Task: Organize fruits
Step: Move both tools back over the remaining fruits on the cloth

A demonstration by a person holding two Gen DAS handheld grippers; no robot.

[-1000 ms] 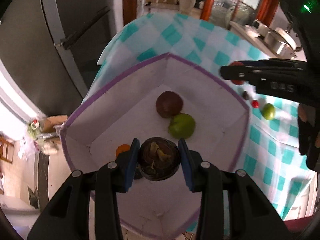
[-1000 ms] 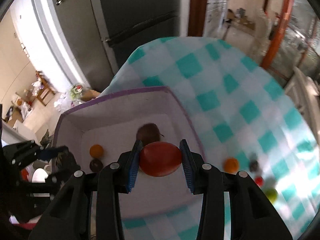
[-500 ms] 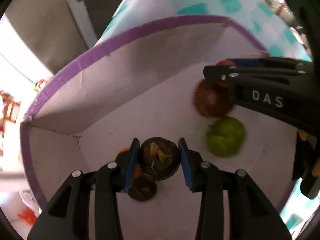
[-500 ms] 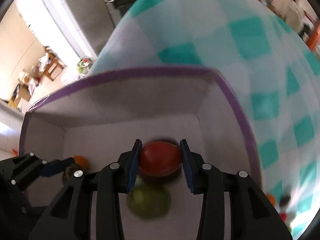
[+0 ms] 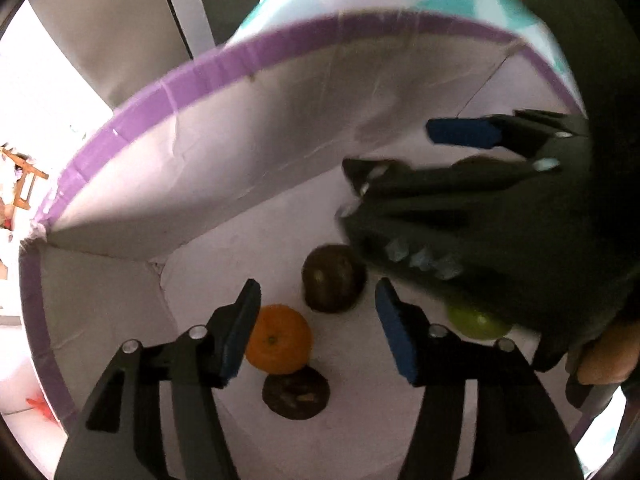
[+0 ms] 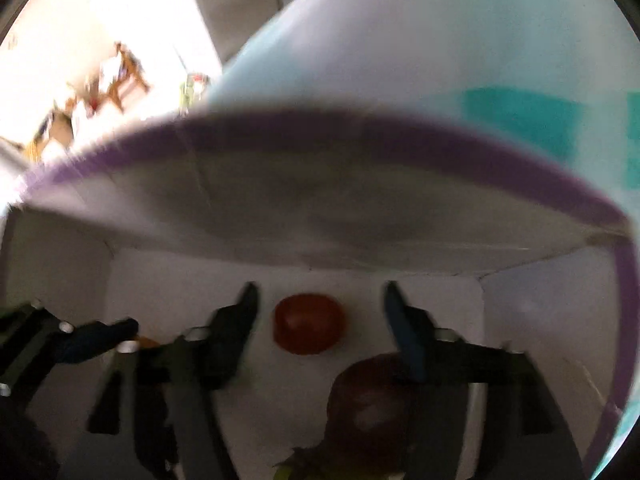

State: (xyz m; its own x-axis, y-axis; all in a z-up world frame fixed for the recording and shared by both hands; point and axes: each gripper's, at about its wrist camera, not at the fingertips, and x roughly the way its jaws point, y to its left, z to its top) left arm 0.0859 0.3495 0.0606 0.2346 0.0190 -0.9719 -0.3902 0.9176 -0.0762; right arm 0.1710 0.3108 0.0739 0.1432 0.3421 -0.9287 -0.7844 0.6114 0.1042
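Observation:
Both grippers are inside a white box with a purple rim (image 5: 256, 60), also seen in the right wrist view (image 6: 360, 128). My left gripper (image 5: 316, 312) is open and empty. A dark brown round fruit (image 5: 332, 278) lies between its fingertips on the box floor. An orange (image 5: 280, 338) and a dark flat fruit (image 5: 296, 392) lie just below, and a green fruit (image 5: 476, 324) at the right. My right gripper (image 6: 320, 304) is open over a red tomato (image 6: 308, 324) resting on the floor. A dark red fruit (image 6: 372, 396) lies nearer the camera.
The box stands on a teal and white checked tablecloth (image 6: 520, 112). The right gripper's body (image 5: 480, 216) crosses the left wrist view close by. The left gripper's finger (image 6: 80, 340) shows at the right wrist view's left. A grey fridge (image 5: 120, 20) stands behind.
Both grippers have gone down into the box and opened. The left one let go of the dark brown fruit and the right one let go of the red tomato; both fruits lie on the floor.

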